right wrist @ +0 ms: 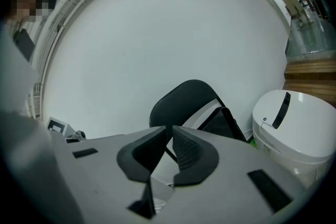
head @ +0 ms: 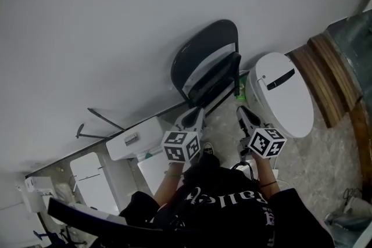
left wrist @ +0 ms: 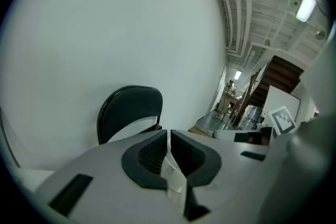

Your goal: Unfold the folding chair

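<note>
- Left claw (head: pixel 193 115): clenched on nothing, its 2 jaws pressed together. It is probably kept shut because nothing is within reach to grip yet.
- Folding chair (head: pixel 204 50): still folded, with the seat tucked up towards the backrest, and apparently propped against the white wall (head: pixel 116 20) to keep it upright. It stands ahead of the left claw, slightly left of its jaw line, and apart from it.
- Right claw (head: pixel 244 115): also clenched and empty, with the chair almost straight ahead, beyond its tips. The 2 claws are held side by side, which suits a 2-handed pull.
- White domed unit (head: pixel 285 96): ahead and right of the right claw, just beside the chair, so it may crowd the unfolding.
</note>
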`<act>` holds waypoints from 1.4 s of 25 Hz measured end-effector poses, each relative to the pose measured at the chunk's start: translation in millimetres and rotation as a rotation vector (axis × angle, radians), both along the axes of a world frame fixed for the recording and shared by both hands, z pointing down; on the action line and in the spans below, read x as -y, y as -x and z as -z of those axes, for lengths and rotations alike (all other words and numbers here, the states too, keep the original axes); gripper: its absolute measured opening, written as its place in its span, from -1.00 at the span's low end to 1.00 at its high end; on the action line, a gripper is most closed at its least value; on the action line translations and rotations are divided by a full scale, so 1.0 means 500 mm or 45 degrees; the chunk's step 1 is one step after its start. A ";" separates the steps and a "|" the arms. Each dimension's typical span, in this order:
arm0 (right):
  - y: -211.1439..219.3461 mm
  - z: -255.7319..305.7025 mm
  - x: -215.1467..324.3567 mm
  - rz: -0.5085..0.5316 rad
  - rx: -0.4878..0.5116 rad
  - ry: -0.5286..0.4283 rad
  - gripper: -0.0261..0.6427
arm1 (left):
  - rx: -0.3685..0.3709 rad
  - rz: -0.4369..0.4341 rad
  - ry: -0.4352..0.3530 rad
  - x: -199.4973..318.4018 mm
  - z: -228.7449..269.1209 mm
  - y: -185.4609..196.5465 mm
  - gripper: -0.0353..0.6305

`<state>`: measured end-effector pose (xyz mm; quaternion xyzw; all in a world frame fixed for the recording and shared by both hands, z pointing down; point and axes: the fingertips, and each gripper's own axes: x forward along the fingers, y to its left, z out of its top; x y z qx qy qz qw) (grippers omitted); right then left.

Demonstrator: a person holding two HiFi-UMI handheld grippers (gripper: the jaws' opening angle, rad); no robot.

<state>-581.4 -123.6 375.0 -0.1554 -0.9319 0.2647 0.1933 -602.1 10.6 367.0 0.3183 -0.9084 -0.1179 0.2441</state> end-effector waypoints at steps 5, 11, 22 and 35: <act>0.098 -0.008 0.010 -0.062 -0.022 0.008 -0.78 | -0.011 -0.007 -0.015 -0.014 -0.006 0.105 -0.88; 0.175 -0.017 0.004 0.017 -0.048 0.017 -0.78 | -0.059 0.019 -0.043 -0.009 -0.017 0.173 -0.88; 0.386 -0.134 -0.024 0.243 -0.263 0.191 -0.78 | 0.106 0.123 0.233 -0.062 0.031 0.372 -0.69; 0.521 -0.317 0.081 0.391 -0.556 0.249 -0.33 | -0.139 -0.244 0.518 0.025 -0.012 0.623 -0.31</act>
